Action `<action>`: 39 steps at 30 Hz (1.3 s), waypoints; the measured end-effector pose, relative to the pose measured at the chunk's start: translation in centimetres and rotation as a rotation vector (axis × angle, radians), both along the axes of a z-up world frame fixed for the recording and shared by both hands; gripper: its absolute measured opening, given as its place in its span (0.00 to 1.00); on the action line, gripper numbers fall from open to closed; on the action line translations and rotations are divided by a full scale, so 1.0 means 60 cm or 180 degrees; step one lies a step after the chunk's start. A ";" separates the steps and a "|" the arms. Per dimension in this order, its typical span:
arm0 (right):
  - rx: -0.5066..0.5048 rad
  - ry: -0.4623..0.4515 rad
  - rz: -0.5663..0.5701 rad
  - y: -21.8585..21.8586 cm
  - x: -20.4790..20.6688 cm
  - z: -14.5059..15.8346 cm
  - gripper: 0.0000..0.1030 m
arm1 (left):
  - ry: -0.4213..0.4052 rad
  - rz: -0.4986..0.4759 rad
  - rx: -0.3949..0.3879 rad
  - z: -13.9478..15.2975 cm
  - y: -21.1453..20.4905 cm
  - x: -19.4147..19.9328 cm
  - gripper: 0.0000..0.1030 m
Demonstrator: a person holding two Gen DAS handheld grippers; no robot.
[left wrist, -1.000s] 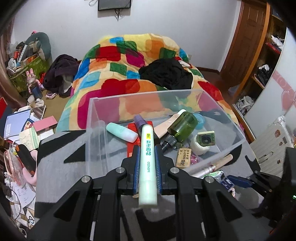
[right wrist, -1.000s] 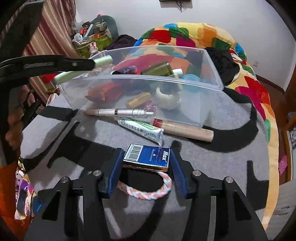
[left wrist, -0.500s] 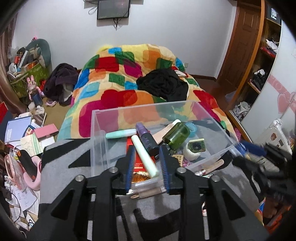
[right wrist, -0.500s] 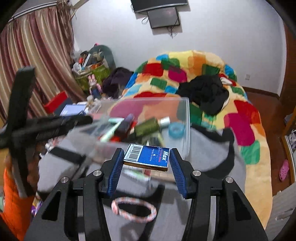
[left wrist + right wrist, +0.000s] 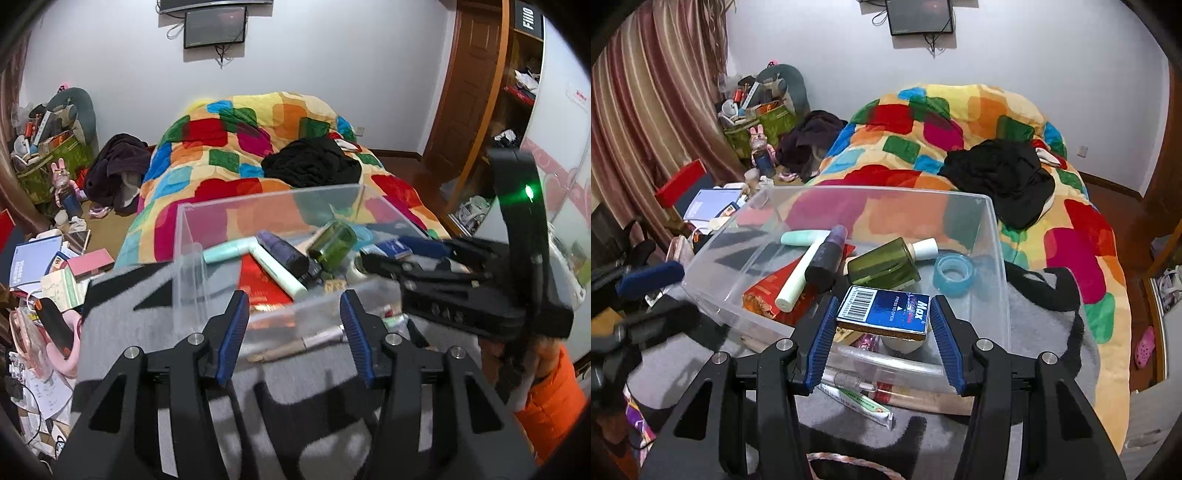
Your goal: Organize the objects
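Staples in a blue "Max" box (image 5: 884, 314) sit clamped between the blue pads of the right gripper (image 5: 882, 328), which holds the box by its two short ends above the near wall of the clear plastic bin (image 5: 993, 236). The left gripper (image 5: 293, 328) is empty and its jaws are opening, with nothing between the pads; it hangs over the bin's near-left corner. Inside the bin a pale green tube (image 5: 798, 277) lies diagonally across a red packet (image 5: 768, 295), its far end against a second mint tube (image 5: 803, 237) near the far-left corner. Beside them rest a dark purple bottle (image 5: 827, 258) and an olive-green bottle (image 5: 884, 264) on its side, with a roll of blue tape (image 5: 955, 275) toward the bin's right wall. The bin stands on a grey and black blanket (image 5: 1041, 332). Outside it, just along its near wall, lie a silver pen (image 5: 857, 382), a white and green tube (image 5: 864, 404) and a wooden stick (image 5: 923, 398). A braided bracelet (image 5: 846, 461) shows at the blanket's near edge, under the right gripper. In the left wrist view an orange sleeve (image 5: 554, 406) appears behind the right gripper's handle.
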State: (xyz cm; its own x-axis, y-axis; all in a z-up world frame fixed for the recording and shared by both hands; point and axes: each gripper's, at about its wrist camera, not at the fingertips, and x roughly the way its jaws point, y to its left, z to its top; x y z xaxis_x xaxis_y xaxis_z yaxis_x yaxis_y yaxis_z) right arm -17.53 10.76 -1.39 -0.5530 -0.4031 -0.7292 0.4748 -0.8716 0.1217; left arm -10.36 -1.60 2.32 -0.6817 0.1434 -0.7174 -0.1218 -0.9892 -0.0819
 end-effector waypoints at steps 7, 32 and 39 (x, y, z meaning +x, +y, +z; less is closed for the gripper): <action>-0.0023 0.0001 0.0056 0.019 0.012 0.015 0.54 | -0.0156 -0.0185 0.0009 -0.032 0.032 0.020 0.50; 0.0539 -0.0103 0.0275 0.089 0.031 -0.079 0.47 | -0.0508 -0.0561 0.0061 -0.130 0.111 0.060 0.21; 0.0565 -0.0159 0.0431 0.088 0.049 -0.084 0.21 | -0.0494 -0.0306 0.0069 -0.124 0.050 0.074 0.21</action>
